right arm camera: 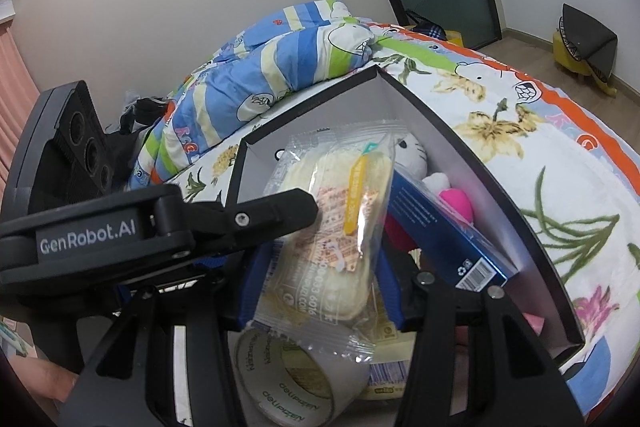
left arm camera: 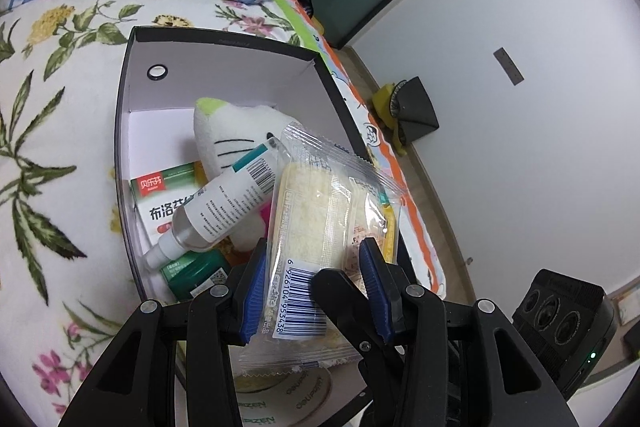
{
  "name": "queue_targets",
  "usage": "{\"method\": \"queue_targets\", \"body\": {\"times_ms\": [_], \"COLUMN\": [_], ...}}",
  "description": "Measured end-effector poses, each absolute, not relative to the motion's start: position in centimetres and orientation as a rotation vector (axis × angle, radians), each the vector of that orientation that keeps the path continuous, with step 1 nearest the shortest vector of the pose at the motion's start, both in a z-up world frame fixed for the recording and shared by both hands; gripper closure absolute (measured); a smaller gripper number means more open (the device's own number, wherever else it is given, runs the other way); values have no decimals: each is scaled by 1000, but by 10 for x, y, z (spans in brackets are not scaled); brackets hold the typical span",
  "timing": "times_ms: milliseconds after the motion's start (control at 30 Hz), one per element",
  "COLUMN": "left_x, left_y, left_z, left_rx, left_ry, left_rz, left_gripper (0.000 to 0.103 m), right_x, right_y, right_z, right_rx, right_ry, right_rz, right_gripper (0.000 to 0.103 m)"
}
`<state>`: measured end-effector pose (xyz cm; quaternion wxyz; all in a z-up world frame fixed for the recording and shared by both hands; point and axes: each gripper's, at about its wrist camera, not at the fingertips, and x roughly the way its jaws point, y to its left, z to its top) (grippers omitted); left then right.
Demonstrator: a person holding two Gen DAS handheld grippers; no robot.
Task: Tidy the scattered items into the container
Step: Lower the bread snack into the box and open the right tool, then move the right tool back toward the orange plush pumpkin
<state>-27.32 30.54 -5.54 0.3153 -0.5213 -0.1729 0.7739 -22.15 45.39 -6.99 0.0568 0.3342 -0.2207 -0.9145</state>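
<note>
A floral-blanketed bed [left arm camera: 52, 131] carries the open box [left arm camera: 224, 45]. In the left wrist view, the left gripper [left arm camera: 312, 291] clamps a wrapped cake packet [left arm camera: 316, 227] above the box, spray bottle [left arm camera: 224, 211] just ahead. In the right wrist view, the right gripper [right arm camera: 316, 287] straddles that packet; whether it grips is unclear.

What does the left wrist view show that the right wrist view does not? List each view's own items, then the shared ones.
Left wrist only: a spray bottle, a green-and-white medicine box and a green jar in the box.
Right wrist only: a blue carton leaning against the box wall, and the left gripper from the side.
Both: the box, the cat plush toy, the tape roll and the wrapped bread, held between the left gripper's fingers.
</note>
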Motion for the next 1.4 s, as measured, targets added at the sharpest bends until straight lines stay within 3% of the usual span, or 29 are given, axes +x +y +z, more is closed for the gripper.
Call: {"method": "queue_targets", "body": {"times_ms": [67,133,167,267,433,833,1400], "left_x": [-270,-267,-265,-260,-256,-234,-183], "left_y": [305,308,309,310,303,263,127], "left_z": [-51,-46,-43,-36,-34,-3,84], "left_rx": [-1358,-1350,-1347,-1320,-1347,-1312,-1123], "left_ry": [-434,-401,-378,-338,-351,-395,-539], "left_rz": [2046,2059,2070,2106,2107,2125,2241], "left_gripper": [58,53,42,28,26,26,26], "right_x": [-220,-219,-217,-213,-204,-177,-134], "right_y": [453,453,452,452,448,425,313], "right_z": [-67,-66,-65,-62,-54,-17,60], "right_rx": [1014,1018,1016,1005,996,934,784], "right_ry": [-658,-647,-641,-638,-571,-490,-294], "right_rz": [-2794,-2813,-2823,-2836,-2894,-2943,-2906], "right_gripper": [46,27,26,22,10,6,0]}}
